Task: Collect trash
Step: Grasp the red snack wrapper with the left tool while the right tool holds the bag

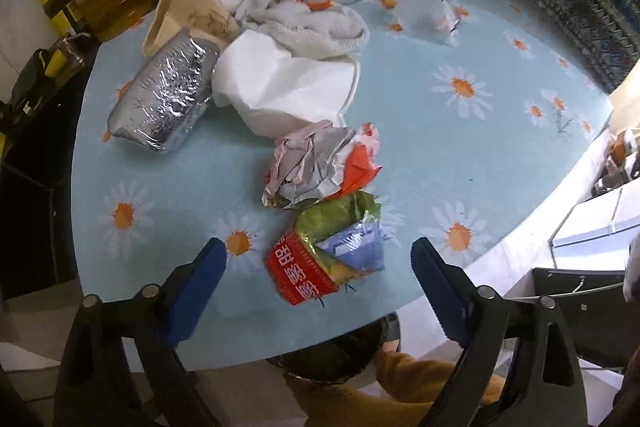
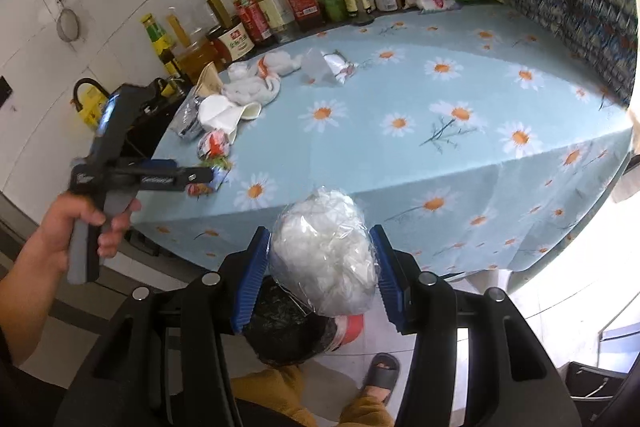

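Right now the right hand-held gripper (image 2: 320, 267) is clamped on a clear bag of white scraps (image 2: 324, 255) above a black-lined bin (image 2: 284, 335). Jaws apart, the left hand-held gripper (image 1: 318, 267) hangs over a red-and-green wrapper (image 1: 324, 251) near the bench (image 1: 480, 147) edge, crumpled foil wrapper (image 1: 320, 163) just beyond.

Left gripper (image 1: 318, 263): jaws spread wide at the bottom of the left wrist view, pointing steeply down, nothing pressed between the blue pads (image 1: 200, 279). Left hand (image 2: 86, 223) grasps its handle at the left edge of the right wrist view. Right gripper (image 2: 322, 267): bottom centre, both pads bearing on a clear plastic bundle (image 2: 324, 251).
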Demonstrator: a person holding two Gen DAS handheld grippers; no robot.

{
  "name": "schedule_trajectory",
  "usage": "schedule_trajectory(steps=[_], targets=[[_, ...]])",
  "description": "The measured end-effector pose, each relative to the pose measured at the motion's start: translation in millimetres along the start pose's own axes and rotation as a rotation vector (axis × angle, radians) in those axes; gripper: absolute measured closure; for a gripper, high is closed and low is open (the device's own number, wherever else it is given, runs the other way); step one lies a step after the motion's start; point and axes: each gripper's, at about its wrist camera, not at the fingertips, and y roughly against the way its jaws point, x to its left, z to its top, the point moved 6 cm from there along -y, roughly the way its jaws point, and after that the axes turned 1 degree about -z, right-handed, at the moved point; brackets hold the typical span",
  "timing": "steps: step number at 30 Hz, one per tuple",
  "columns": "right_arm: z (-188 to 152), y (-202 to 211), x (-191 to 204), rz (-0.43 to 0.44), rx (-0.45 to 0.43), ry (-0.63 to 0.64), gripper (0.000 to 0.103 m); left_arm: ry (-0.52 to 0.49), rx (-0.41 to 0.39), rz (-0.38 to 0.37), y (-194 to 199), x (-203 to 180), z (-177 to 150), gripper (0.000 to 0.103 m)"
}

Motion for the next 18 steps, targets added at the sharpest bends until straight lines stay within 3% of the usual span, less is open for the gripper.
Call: schedule_trajectory(steps=[3, 6, 9, 11, 18], targets=[[-7.5, -5.6, 2.0, 0.025, 0.023, 0.006, 0.051, 0.031, 0.034, 0.024, -13.7, 4.5, 0.9, 0.014], [-14.5, -9.2, 5.8, 0.045, 0.045, 0.021, 0.051, 0.025, 0.060, 0.053, -21.9, 6.1, -1.3, 0.024], [-20.2, -10.5, 9.1, 0.069, 0.056, 0.023, 0.051, 0.036, 0.054, 0.057, -22.1, 7.2, -1.9, 0.025], [-23.0, -11.7, 11.0, 0.078, 0.063, 0.025, 0.051, 0.042, 0.050, 0.030, -21.6, 5.9, -0.9, 0.038], [-29.1, -16.1, 14.2, 0.105, 0.077, 0.003, 0.051, 0.041, 0.031, 0.012, -21.5, 1.3, -1.2, 0.039]])
